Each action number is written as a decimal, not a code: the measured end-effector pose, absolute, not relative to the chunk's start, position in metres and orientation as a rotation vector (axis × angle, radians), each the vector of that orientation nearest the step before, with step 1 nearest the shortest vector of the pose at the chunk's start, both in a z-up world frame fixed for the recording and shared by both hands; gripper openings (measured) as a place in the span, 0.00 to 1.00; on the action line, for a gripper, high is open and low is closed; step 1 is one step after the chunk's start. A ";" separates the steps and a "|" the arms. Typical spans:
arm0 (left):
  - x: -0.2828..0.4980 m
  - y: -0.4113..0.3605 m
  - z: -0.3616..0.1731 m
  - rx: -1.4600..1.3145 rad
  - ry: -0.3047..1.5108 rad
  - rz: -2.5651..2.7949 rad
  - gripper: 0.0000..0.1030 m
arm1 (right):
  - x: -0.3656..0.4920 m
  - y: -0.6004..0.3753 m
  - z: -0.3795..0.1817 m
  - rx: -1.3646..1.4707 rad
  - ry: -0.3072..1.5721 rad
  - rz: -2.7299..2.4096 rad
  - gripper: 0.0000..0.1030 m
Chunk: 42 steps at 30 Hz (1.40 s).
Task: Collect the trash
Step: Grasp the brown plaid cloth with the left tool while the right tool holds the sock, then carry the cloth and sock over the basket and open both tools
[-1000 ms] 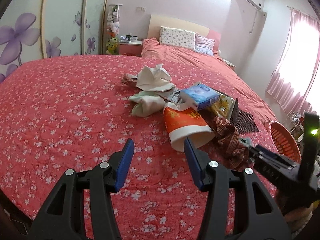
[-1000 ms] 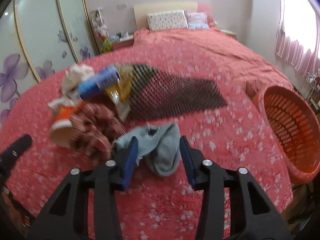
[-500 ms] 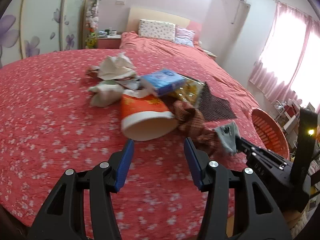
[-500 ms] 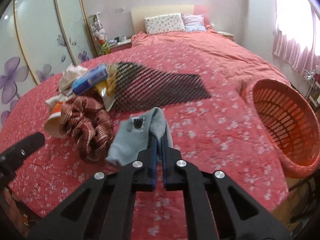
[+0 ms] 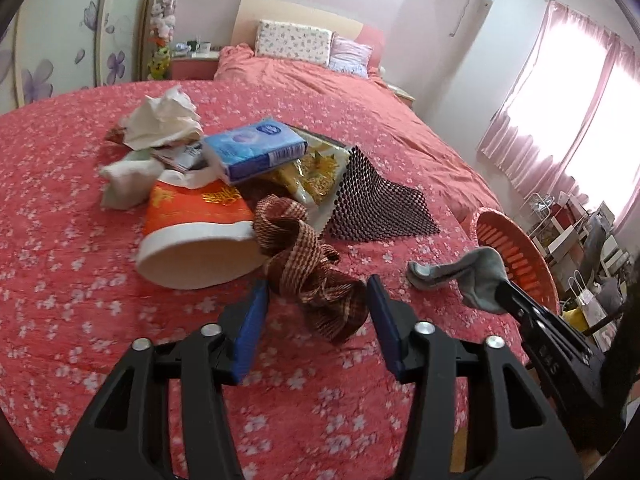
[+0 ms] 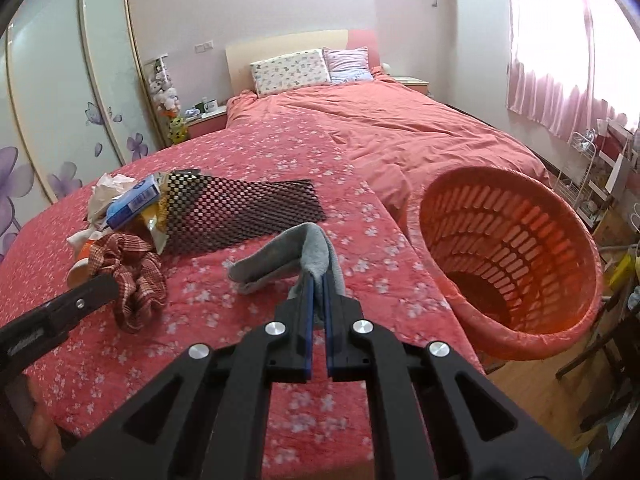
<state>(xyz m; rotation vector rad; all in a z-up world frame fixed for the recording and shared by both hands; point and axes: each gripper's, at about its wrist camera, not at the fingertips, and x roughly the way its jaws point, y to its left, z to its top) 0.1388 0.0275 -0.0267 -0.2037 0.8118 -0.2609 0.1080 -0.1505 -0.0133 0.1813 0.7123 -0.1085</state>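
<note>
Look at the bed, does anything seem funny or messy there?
Yes. A heap of litter sits on the bedspread: a tipped-over orange paper cup, crumpled tissues, a blue packet, a snack wrapper, a checked cloth. The orange basket leans sideways at the bed's edge.

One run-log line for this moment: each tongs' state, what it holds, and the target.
right tongs: shut on grey sock | left tongs: closing around checked cloth, not gripped | target: orange basket
</note>
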 end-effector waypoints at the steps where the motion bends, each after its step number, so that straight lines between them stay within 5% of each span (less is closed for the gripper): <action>1: 0.141 0.026 -0.028 -0.202 0.820 -0.260 0.37 | 0.108 -0.151 -0.014 0.182 0.712 -0.110 0.05; 3: 0.142 0.025 -0.027 -0.205 0.822 -0.267 0.22 | 0.105 -0.154 -0.014 0.182 0.709 -0.113 0.05; 7: 0.138 0.024 -0.023 -0.193 0.791 -0.283 0.12 | 0.099 -0.161 -0.011 0.185 0.697 -0.122 0.05; 42: 0.118 -0.067 0.023 -0.142 0.658 -0.562 0.11 | 0.044 -0.245 0.031 0.250 0.500 -0.366 0.05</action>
